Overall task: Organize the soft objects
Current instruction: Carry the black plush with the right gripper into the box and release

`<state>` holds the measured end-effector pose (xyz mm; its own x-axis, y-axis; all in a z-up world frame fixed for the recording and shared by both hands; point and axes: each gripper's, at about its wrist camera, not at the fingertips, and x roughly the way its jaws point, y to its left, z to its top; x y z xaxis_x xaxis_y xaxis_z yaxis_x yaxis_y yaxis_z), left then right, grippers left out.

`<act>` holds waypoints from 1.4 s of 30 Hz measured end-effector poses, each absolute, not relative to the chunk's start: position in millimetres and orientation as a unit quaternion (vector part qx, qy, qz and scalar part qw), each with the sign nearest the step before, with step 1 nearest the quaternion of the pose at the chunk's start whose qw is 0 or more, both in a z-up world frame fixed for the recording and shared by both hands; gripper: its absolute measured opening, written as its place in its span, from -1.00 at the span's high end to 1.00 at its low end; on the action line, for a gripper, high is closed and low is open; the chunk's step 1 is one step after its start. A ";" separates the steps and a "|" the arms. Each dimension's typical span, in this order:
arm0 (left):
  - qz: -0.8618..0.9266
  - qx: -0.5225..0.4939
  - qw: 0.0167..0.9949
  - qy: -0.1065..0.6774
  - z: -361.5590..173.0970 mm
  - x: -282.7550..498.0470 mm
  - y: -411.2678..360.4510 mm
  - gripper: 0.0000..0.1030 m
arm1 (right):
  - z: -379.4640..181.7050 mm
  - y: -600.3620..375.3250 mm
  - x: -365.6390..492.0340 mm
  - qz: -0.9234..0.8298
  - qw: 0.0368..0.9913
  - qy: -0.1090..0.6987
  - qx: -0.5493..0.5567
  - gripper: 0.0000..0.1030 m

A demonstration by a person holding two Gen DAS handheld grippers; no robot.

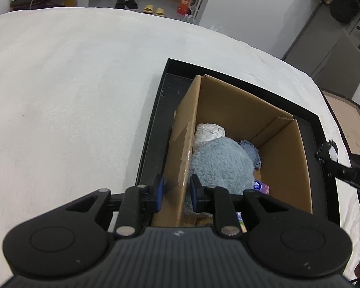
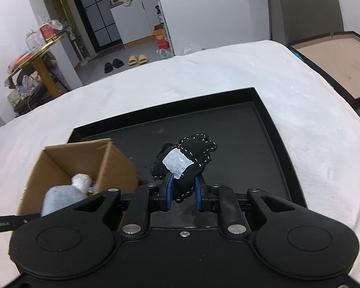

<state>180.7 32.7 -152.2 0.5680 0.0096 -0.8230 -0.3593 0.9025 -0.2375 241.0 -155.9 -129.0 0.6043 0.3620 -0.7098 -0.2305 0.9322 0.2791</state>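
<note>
A brown cardboard box [image 1: 247, 110] stands in a shallow black tray [image 1: 156, 120] on a white cloth. Inside lie a fluffy light-blue soft toy [image 1: 223, 160], a white wrapped bundle [image 1: 210, 132] and a small purple packet [image 1: 261, 187]. My left gripper [image 1: 176, 192] is shut on the box's left wall [image 1: 184, 148]. My right gripper [image 2: 183, 192] is shut on a black stitched soft toy with a white patch [image 2: 184, 160], held above the tray [image 2: 264, 158] to the right of the box [image 2: 112, 160]. The black toy also shows at the right edge of the left wrist view [image 1: 327, 150].
The white cloth [image 1: 72, 96] covers the whole table. A wooden-floored frame [image 2: 333, 64] lies right of the table. Slippers [image 2: 138, 60], an orange box [image 2: 160, 38] and a cluttered shelf [image 2: 33, 64] stand on the floor beyond.
</note>
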 end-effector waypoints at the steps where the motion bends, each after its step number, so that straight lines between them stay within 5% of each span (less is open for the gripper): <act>1: 0.105 -0.190 0.865 0.453 -152.5 179.9 32.3 0.60 | -126.8 -152.6 239.7 0.168 0.892 0.411 0.080 0.64; 11: 0.081 -0.191 0.869 0.449 -152.8 174.7 35.9 0.57 | -110.5 -131.4 214.5 0.174 0.893 0.409 0.077 0.64; 20: 0.081 -0.202 0.873 0.437 -149.6 162.8 45.6 0.12 | -103.7 -114.7 195.3 0.187 0.888 0.413 0.079 0.64; 42: 0.040 -0.204 0.874 0.438 -151.4 148.8 53.2 0.11 | -109.5 -77.2 159.6 0.224 0.865 0.445 0.053 0.50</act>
<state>148.8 53.2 -151.4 0.6123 -0.1089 -0.7831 -0.2489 0.9136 -0.3216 159.6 -77.2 -109.5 0.5029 0.4352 -0.7468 -0.3409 0.8938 0.2913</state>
